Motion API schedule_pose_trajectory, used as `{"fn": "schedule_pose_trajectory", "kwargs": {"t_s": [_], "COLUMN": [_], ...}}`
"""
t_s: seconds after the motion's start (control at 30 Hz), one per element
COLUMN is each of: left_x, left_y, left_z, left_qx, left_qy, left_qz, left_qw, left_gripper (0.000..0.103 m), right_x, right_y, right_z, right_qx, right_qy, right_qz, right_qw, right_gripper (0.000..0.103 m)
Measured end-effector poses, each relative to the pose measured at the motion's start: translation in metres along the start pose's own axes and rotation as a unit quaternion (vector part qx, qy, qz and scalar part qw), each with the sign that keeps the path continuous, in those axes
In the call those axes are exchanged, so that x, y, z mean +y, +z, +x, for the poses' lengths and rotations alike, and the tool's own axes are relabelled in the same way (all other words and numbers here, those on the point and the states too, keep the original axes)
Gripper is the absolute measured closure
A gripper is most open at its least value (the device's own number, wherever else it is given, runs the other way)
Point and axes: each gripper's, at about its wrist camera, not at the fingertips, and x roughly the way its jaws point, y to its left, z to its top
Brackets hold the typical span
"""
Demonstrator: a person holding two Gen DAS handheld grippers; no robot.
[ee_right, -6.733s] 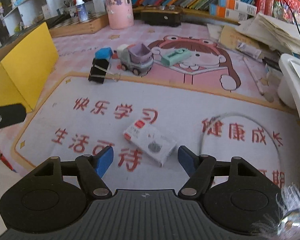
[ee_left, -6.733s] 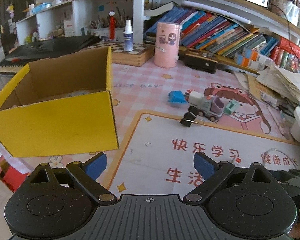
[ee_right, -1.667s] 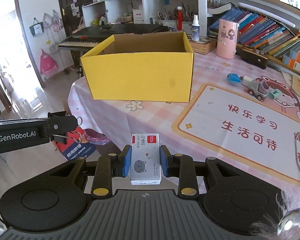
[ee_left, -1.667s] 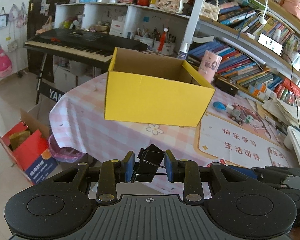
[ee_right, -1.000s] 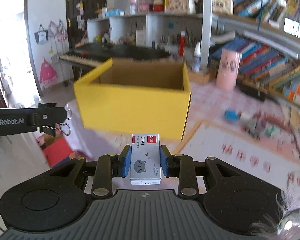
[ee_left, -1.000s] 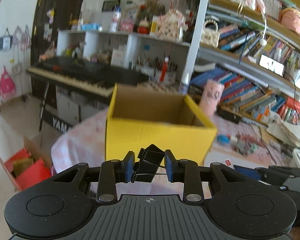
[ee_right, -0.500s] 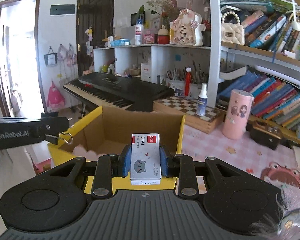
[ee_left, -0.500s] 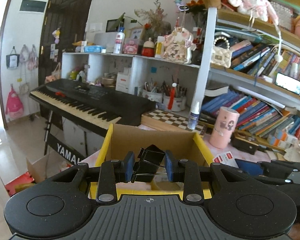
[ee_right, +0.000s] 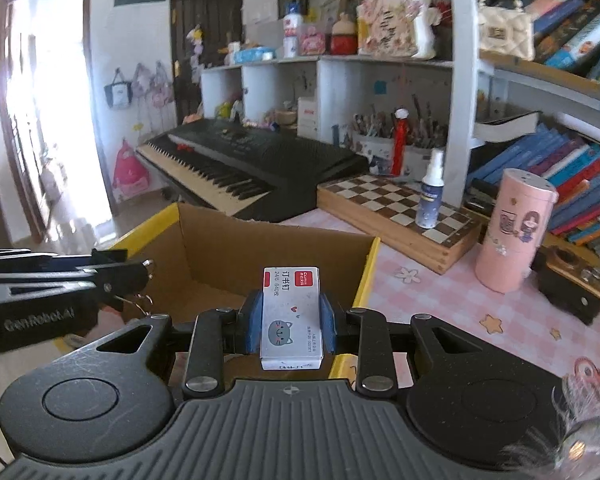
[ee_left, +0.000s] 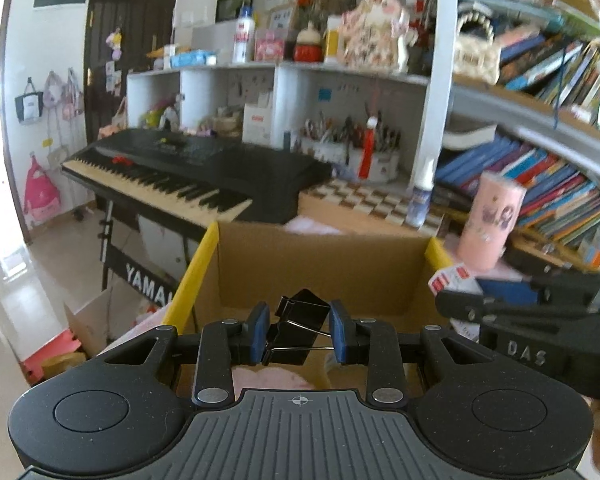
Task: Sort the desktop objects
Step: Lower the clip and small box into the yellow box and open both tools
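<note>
The left gripper (ee_left: 299, 334) is clamping a black binder clip (ee_left: 296, 330) over the open yellow cardboard box (ee_left: 320, 276). The right gripper (ee_right: 291, 326) is pinching a small staple box (ee_right: 291, 316) above that box too; something pale, perhaps pink, is lying blurred inside.

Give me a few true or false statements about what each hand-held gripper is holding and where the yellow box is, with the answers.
1. The left hand-held gripper grips a black binder clip. True.
2. The right hand-held gripper is empty. False: it is shut on a small white staple box.
3. The yellow box is open at the top. True.
4. The spray bottle stands on the keyboard. False: it stands on the chessboard.
5. The pink cylinder lies inside the yellow box. False: it stands upright on the table beside it.
</note>
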Motion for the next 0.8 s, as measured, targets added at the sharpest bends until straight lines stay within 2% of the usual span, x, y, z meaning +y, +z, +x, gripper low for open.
{"fn": "schedule_pose_trajectory", "kwargs": {"t_s": [0.17,0.43,0.63,0.8], "left_x": [-0.005,-0.002,-0.003,-0.003], "left_y": [-0.003,-0.006,-0.010,-0.009], "left_z": [0.021,0.043,0.048,0.052], "left_qx": [0.044,0.101,0.108,0.110], "left_qy": [0.027,0.031,0.028,0.025], "left_qz": [0.031,0.034,0.037,0.039], "left_qw": [0.9982,0.9939,0.9930,0.9928], "left_gripper": [0.073,0.073,0.072,0.071], "right_x": [-0.002,0.001,0.010,0.016], "right_y": [0.005,0.009,0.007,0.001], "right_z": [0.030,0.066,0.080,0.086], "right_qx": [0.051,0.113,0.140,0.139], "right_qy": [0.025,0.060,0.070,0.052], "right_qz": [-0.040,-0.116,-0.167,-0.219], "right_qw": [0.998,0.985,0.973,0.964], "right_gripper": [0.075,0.075,0.075,0.075]}}
